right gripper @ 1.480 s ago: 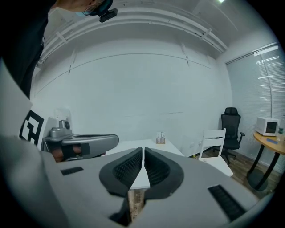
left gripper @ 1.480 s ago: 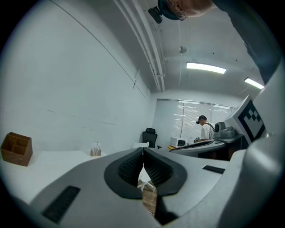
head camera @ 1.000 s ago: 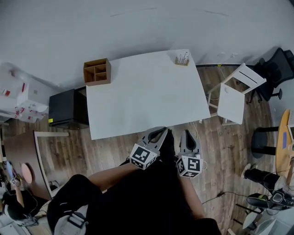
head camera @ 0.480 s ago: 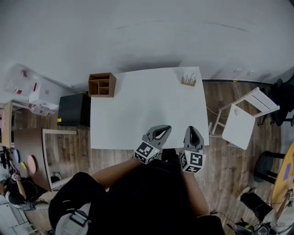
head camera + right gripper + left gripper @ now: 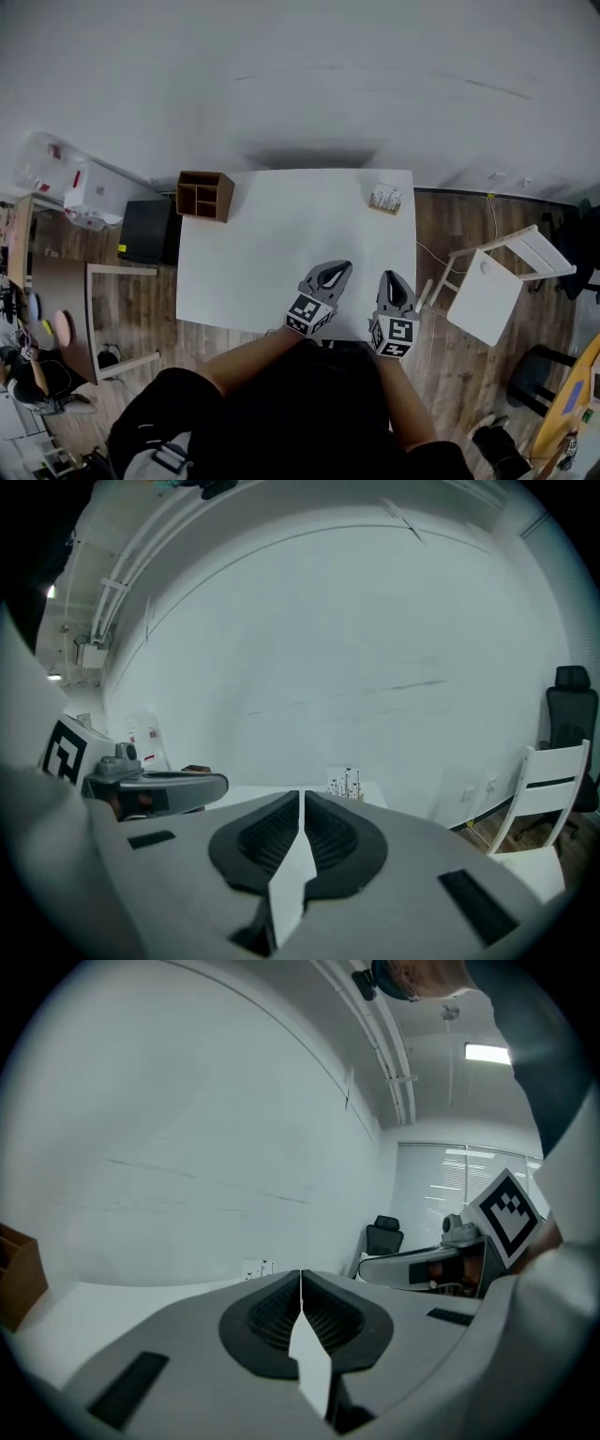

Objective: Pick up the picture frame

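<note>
No word, number or brand can be read anywhere. The cube (image 5: pixel 310 316) on the left gripper (image 5: pixel 343 266) and the cube (image 5: pixel 394 337) on the right gripper (image 5: pixel 392 276) bear only black-and-white square patterns. The dark marks on the picture frame (image 5: pixel 385 199) are too small to make out.

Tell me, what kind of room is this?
Probably an office or workroom: a white table, a black office chair, and a wooden desk organizer at the table's corner.
</note>
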### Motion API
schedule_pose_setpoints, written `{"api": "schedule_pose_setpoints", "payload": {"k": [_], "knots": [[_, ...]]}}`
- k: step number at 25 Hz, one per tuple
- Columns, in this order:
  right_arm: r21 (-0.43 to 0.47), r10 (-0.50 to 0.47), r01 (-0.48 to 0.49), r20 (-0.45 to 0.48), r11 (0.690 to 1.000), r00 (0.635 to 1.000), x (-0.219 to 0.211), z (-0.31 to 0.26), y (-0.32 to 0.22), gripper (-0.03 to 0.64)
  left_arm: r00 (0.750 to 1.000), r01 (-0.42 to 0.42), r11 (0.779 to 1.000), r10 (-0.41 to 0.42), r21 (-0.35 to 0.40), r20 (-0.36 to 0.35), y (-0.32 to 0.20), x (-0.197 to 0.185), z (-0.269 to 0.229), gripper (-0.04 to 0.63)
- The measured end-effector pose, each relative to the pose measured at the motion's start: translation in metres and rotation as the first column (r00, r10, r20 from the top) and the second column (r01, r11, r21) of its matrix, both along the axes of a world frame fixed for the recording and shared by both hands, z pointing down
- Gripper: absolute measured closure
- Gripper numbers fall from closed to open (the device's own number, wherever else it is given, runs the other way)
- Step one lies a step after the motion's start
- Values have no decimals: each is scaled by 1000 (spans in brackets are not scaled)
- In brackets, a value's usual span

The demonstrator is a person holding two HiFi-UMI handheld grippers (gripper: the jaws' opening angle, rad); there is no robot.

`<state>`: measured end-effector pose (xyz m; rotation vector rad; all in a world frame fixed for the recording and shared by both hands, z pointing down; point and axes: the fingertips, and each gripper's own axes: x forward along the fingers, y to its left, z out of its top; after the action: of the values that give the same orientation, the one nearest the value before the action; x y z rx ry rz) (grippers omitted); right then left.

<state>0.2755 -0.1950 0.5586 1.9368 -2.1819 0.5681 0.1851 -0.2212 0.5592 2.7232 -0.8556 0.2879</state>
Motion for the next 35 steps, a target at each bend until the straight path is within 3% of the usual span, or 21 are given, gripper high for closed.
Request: {"api": "schedule_pose_setpoints", "payload": {"k": [12,23,27,35], "knots": [[-33,-50,49,-36,998,998,41,63,-89,578,993,96,995,-93,-31,76,-96,25,63,577],[-79,-49,44,-65,996,997,65,120,-163,577,987,75,995,-65,-62,144,-161,53,133,480],[-119,-37,28,-74,993,997,71,145,-182,568,982,80,992,-62,-97,178,-178,58,163,468],[-179,-13,1,-63,984,998,79,178,-195,532,982,102,984,-76,-148,171,-194,68,188,463]]}}
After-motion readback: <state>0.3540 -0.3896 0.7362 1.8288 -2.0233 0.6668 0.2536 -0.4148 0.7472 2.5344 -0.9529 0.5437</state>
